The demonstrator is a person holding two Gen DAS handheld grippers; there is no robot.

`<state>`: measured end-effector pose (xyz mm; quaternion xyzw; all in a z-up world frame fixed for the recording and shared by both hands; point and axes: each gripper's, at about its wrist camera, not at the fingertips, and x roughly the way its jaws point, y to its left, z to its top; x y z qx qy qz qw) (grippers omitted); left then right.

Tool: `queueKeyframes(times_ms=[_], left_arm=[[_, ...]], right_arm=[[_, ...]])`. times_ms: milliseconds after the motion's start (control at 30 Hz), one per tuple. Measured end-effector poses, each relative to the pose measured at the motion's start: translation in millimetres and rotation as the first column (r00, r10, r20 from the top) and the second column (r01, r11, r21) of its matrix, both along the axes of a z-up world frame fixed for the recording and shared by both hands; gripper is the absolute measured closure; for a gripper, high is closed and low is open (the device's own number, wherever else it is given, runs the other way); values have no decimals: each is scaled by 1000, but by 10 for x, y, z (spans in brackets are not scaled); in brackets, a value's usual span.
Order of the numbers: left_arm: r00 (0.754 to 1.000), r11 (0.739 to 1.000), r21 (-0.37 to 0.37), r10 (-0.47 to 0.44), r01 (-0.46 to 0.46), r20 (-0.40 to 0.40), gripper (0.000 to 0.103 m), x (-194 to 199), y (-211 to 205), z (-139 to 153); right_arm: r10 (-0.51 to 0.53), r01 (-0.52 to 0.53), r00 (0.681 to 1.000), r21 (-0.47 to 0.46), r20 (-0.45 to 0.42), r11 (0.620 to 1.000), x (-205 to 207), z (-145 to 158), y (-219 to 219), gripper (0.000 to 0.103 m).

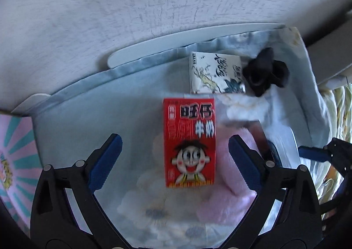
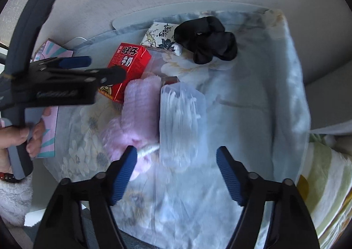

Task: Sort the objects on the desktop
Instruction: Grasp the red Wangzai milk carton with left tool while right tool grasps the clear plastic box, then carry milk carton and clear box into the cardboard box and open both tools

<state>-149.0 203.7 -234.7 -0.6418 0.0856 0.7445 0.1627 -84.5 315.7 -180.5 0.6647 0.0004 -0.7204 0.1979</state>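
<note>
- Left tongs [image 1: 175,156]: we saw them spread wide and pointing down, the red milk carton [image 1: 189,142] lying between the blue pads but clear of both; nothing was grasped.
- Right tongs [image 2: 176,172]: we saw them released too, their pads apart over the near end of the clear box of cotton swabs [image 2: 181,117], without pressing on it.
- A hand [image 2: 19,137] gripped the handle of the left tool at the left edge of the right wrist view.
- The pink towel [image 2: 138,112] lay rolled between the carton and the swab box, touching both.
- Beyond the carton, we noted a white tissue pack [image 1: 216,73] printed with dark flowers, and just beside it a black scrunchie [image 1: 265,71].
- All these things rested on a pale blue flowered cloth [image 2: 253,95] spread over a white desk [image 1: 187,35].
- A pink box with teal rays [image 1: 15,150] sat at the cloth's left edge.
</note>
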Motion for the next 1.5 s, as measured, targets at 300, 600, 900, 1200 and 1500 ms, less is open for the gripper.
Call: queueKeyframes(times_ms=[300, 600, 900, 1200, 1500], left_arm=[[1000, 999, -37, -1, 2, 13, 57, -25, 32, -167], [1000, 999, -46, -5, 5, 1, 58, 19, -5, -170], [1000, 1000, -25, -12, 12, -2, 58, 107, -99, 29], [997, 999, 6, -44, 44, -57, 58, 342, -376, 642], [996, 997, 77, -13, 20, -87, 58, 553, -771, 1221]], right_arm=[[8, -6, 999, -37, 39, 999, -156, -161, 46, 62], [-6, 10, 998, -61, 63, 998, -191, -181, 184, 72], [-8, 8, 1000, -33, 21, 999, -232, -94, 219, 79], [-7, 7, 999, 1, -37, 1000, -168, 289, 168, 79], [39, -32, 994, 65, -106, 997, -91, 795, -128, 79]])
